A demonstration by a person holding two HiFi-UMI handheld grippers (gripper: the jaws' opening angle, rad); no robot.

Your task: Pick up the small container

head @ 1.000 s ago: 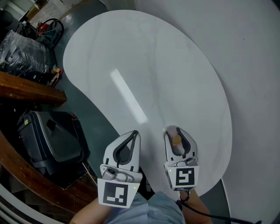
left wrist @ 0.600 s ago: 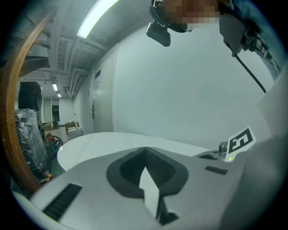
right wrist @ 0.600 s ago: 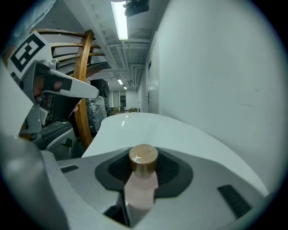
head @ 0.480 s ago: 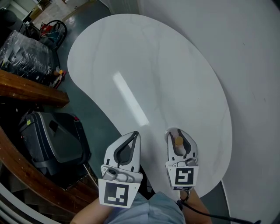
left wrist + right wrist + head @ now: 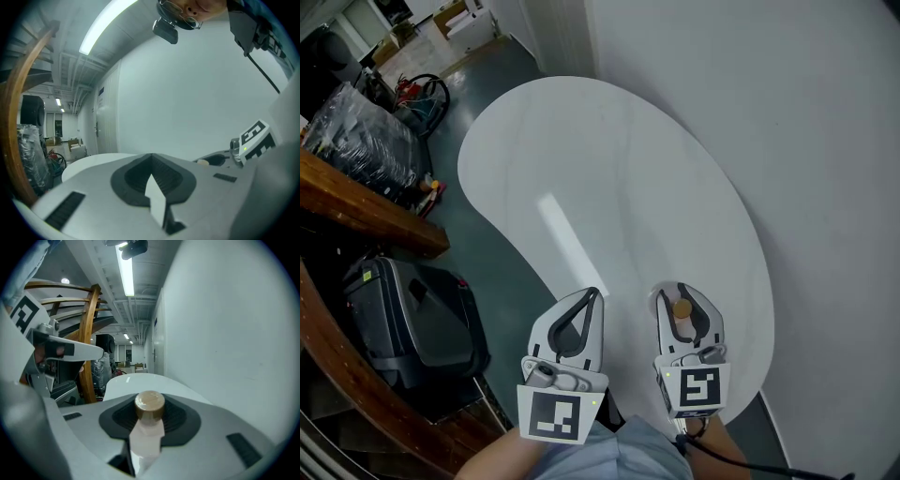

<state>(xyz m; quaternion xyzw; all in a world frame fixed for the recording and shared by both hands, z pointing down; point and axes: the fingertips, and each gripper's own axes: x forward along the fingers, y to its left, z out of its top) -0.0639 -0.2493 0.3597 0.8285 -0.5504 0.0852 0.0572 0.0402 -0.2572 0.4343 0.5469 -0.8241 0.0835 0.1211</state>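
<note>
The small container [image 5: 681,306] is a pale little bottle with a tan round cap [image 5: 150,403]. It stands upright between the jaws of my right gripper [image 5: 680,290], whose pads press on its sides. That gripper is over the near end of the white rounded table [image 5: 609,169]. My left gripper [image 5: 590,297] is beside it to the left, over the table's near edge. Its jaws meet at the tips and nothing is between them [image 5: 151,158]. Whether the bottle's base touches the table is hidden.
A grey hard case [image 5: 412,314] lies on the floor to the left. A curved wooden rail [image 5: 356,202] and a plastic-wrapped bundle [image 5: 366,131] are beyond it. A white wall [image 5: 797,122] runs close along the table's right side.
The right jaws have drawn in round the container. The head view has shifted, so the table shows further up the picture. Both grippers stay side by side.
</note>
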